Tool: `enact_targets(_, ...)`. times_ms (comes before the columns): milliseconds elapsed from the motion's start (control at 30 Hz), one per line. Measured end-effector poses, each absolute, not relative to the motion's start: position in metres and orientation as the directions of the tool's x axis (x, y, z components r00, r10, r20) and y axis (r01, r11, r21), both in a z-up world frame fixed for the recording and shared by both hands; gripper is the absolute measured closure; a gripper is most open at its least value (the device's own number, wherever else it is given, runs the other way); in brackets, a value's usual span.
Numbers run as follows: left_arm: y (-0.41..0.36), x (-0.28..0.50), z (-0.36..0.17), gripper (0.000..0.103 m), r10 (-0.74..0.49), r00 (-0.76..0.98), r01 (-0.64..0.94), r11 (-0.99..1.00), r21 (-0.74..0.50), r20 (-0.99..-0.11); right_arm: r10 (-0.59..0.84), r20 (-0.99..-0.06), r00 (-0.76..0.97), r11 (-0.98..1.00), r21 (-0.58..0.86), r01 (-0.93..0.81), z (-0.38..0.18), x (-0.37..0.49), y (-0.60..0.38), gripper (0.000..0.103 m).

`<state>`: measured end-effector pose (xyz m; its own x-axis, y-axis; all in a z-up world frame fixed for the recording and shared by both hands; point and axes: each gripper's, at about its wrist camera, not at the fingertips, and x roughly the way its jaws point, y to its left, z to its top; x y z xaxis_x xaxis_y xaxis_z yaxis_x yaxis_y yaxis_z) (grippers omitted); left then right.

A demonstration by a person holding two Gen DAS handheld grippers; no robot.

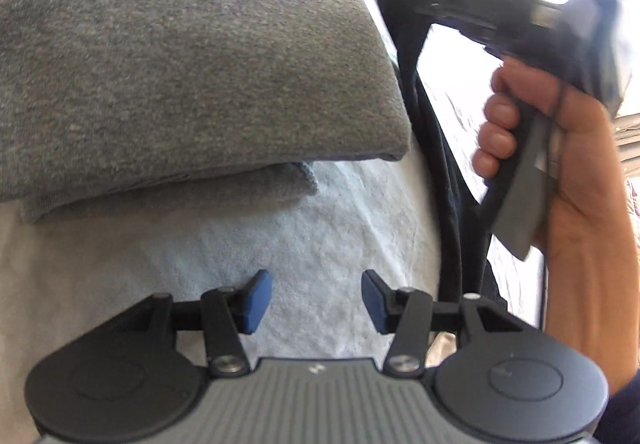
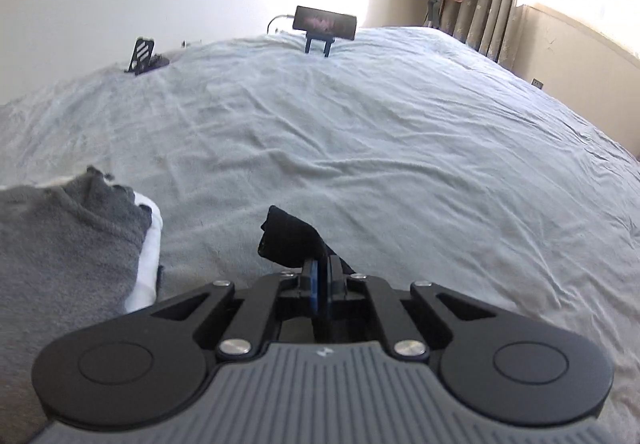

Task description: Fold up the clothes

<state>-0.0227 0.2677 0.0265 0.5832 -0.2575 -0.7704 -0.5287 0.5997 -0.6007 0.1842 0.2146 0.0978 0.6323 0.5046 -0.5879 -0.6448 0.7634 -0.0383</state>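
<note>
My right gripper [image 2: 322, 276] is pinching a limp black cloth garment [image 1: 448, 148], which hangs in a long crumpled strip. My left gripper [image 1: 317, 302] sits half-open, empty, over the pale bed sheet [image 2: 360, 148] near folded grey knit clothes [image 1: 180, 64].

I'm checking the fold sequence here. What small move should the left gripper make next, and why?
Probably move the open left gripper across to the hanging black garment and pinch a free edge. The right gripper is shut on one end only, so the cloth dangles over the bed sheet instead of spreading.
</note>
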Motion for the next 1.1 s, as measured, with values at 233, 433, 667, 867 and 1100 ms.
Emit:
enact_targets(233, 0.239, -0.015, 0.035, 0.053, -0.264, 0.608, -0.431, 0.682, -0.591, -0.748, 0.504, -0.418, 0.756, 0.864, 0.243, -0.441, 0.182, 0.104, 0.042, 0.099)
enact_targets(433, 0.213, -0.01, 0.044, 0.053, -0.229, 0.634, -0.365, 0.753, -0.548, -0.738, 0.278, -0.364, 0.889, 0.889, 0.449, -0.094, 0.184, 0.006, -0.149, 0.099)
enact_targets(667, 0.167, -0.007, 0.055, 0.053, -0.16, 0.686, -0.234, 0.875, -0.423, -0.71, 0.156, -0.614, 0.774, 0.838, 0.497, 0.226, 0.058, -0.067, -0.241, 0.097)
enact_targets(867, 0.119, -0.012, 0.068, 0.051, -0.169, 0.757, 0.001, 0.966, -0.257, -0.632, 0.215, -0.603, 0.768, 0.87, 0.476, 0.13, 0.059, -0.073, -0.249, 0.078)
enact_targets(1100, 0.069, 0.004, 0.061, 0.051, -0.221, 0.753, 0.184, 0.975, -0.124, -0.62, 0.124, -0.609, 0.783, 0.971, 0.236, 0.03, 0.079, -0.079, -0.238, 0.04)
